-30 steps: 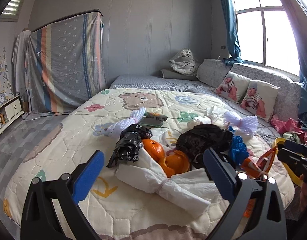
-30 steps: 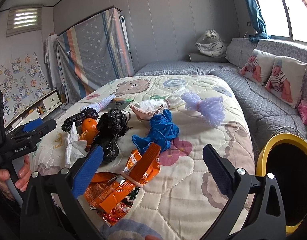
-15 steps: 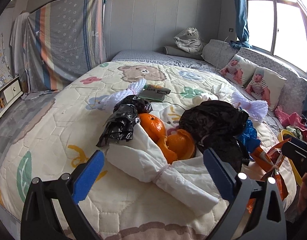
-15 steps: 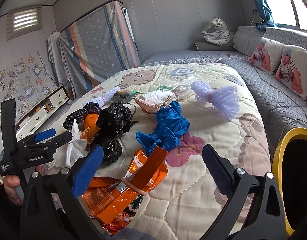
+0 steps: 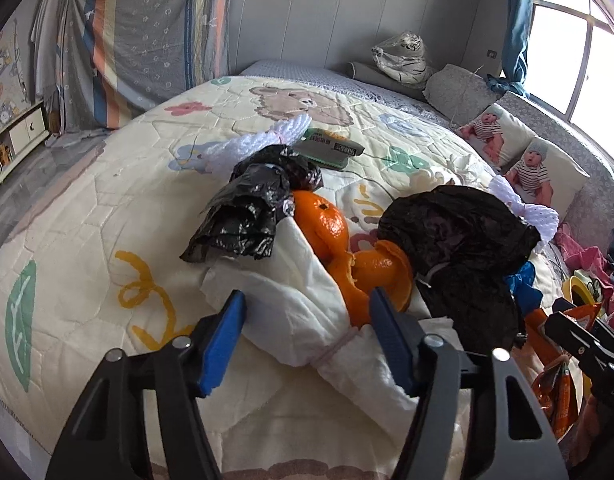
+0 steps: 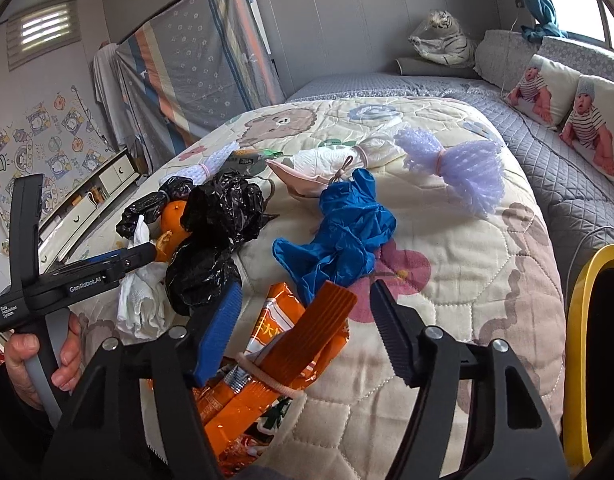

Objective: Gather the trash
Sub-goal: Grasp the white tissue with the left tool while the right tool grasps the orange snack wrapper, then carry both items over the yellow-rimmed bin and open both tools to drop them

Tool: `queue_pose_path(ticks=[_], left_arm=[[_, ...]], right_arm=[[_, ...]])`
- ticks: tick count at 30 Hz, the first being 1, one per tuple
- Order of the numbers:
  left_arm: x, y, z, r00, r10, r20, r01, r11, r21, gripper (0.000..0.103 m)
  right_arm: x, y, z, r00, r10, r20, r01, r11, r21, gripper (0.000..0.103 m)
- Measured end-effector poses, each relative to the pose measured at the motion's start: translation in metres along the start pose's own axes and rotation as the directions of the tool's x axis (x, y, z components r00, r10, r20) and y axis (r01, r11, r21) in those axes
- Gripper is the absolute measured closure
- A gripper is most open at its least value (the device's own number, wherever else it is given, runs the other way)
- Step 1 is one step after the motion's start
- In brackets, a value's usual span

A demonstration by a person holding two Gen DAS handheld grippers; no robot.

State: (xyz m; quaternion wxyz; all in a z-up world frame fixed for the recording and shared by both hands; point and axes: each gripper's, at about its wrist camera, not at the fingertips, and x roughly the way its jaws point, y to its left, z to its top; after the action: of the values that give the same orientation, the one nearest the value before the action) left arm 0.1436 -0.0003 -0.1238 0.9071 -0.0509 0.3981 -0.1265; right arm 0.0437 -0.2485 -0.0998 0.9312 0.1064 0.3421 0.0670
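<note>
Trash lies on the quilted bed. My left gripper is open, its jaws either side of a tied white tissue bundle that rests on the quilt beside orange peel. A small black bag and a large black bag flank it. My right gripper is open around the top of an orange snack wrapper bundle. A blue plastic bag, black bags and a purple net lie beyond it. The left gripper shows in the right wrist view.
A yellow-rimmed bin stands at the bed's right side. A white net and a grey-green packet lie further back. Baby-print pillows and a wrapped tiger toy sit along the far side.
Both grippers have moved forward and down to the trash and their jaws have narrowed. The left now straddles the white bundle, the right the orange wrapper.
</note>
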Motion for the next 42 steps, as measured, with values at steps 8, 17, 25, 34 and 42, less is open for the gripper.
queue_pose_path(ticks=[8, 17, 25, 34, 42], left_arm=[[0.002, 0.011, -0.001, 0.999, -0.044, -0.005, 0.043, 0.997, -0.062, 0.067], [-0.003, 0.017, -0.004, 0.997, -0.074, 0.007, 0.074, 0.995, -0.060, 0.081], [-0.021, 0.023, -0.009, 0.994, -0.105, 0.039, 0.107, 0.993, -0.057, 0.083], [-0.056, 0.022, -0.005, 0.987, -0.084, 0.136, 0.087, 0.996, -0.014, 0.083], [-0.071, -0.002, 0.006, 0.975, -0.124, 0.182, 0.118, 0.992, 0.047, 0.083]], right_arm=[[0.010, 0.005, -0.004, 0.999, 0.021, -0.050, -0.022, 1.000, -0.013, 0.066], [0.008, 0.003, -0.003, 0.997, 0.052, -0.058, -0.051, 0.999, 0.004, 0.084], [-0.009, -0.006, 0.003, 0.999, 0.041, -0.021, -0.041, 0.999, 0.030, 0.086], [-0.038, -0.016, 0.009, 0.999, 0.014, 0.044, -0.017, 0.997, 0.069, 0.086], [-0.057, -0.036, 0.013, 0.996, -0.015, 0.088, 0.005, 0.993, 0.116, 0.086]])
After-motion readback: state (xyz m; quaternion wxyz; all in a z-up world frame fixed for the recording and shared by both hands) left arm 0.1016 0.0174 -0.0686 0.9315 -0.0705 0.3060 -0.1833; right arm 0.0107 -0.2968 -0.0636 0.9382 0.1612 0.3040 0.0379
